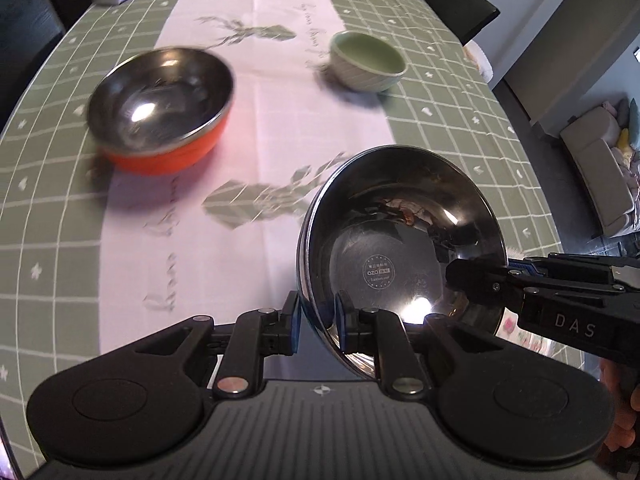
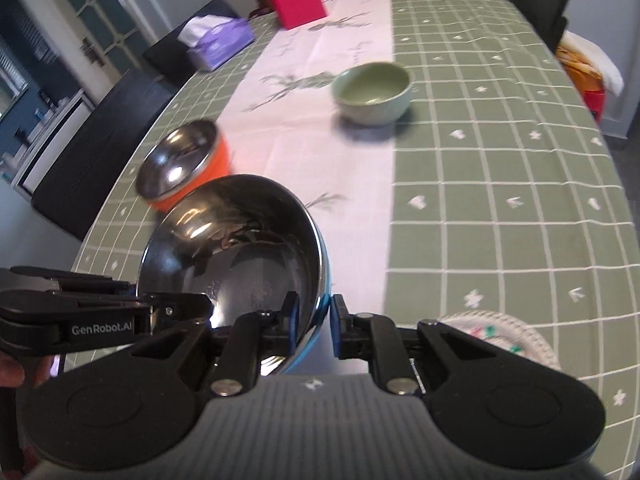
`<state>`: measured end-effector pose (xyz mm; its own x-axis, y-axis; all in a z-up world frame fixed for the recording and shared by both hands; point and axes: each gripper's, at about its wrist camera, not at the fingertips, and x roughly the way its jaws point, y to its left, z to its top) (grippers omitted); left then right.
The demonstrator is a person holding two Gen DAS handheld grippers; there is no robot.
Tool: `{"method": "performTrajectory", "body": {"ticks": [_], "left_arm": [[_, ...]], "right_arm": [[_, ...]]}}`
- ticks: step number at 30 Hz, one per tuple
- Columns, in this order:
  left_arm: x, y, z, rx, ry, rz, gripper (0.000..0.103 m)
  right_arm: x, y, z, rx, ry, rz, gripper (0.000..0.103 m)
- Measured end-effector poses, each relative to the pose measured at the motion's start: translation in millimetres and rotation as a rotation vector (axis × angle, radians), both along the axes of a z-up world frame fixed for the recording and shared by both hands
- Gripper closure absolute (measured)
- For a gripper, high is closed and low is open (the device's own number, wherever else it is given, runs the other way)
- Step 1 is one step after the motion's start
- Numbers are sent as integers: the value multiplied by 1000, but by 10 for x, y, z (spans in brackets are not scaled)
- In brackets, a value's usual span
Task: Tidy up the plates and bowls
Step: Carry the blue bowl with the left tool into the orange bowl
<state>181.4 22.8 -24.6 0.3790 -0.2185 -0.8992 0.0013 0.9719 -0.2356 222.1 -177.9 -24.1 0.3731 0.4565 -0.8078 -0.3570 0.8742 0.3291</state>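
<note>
Currently both grippers, left gripper [image 1: 318, 322] and right gripper [image 2: 314, 326], are pinching opposite rim edges of the steel bowl [image 1: 400, 236], carrying it tilted above the table [image 1: 460, 120]; uneven pulling could slip it onto the orange bowl [image 1: 160, 108].

Orange bowl [image 1: 160, 110] and green bowl [image 1: 367, 65] flank bare cloth [image 1: 280, 112].

Tilted steel bowl [image 1: 400, 240], rim clamped
</note>
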Motion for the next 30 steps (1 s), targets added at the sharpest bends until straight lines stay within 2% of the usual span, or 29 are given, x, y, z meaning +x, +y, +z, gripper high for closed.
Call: {"method": "performTrajectory", "body": {"ticks": [9, 15, 22, 30], "left_arm": [[-141, 347, -219, -45, 45, 48, 84], [-112, 442, -284, -73, 60, 58, 84], [-71, 482, -308, -87, 55, 49, 83], [-11, 539, -367, -146, 61, 77, 74]], "right_arm": [[-77, 359, -169, -24, 33, 68, 89], [1, 415, -272, -18, 65, 69, 90], [41, 436, -278, -18, 50, 62, 89], [60, 468, -294, -25, 26, 78, 82]]}}
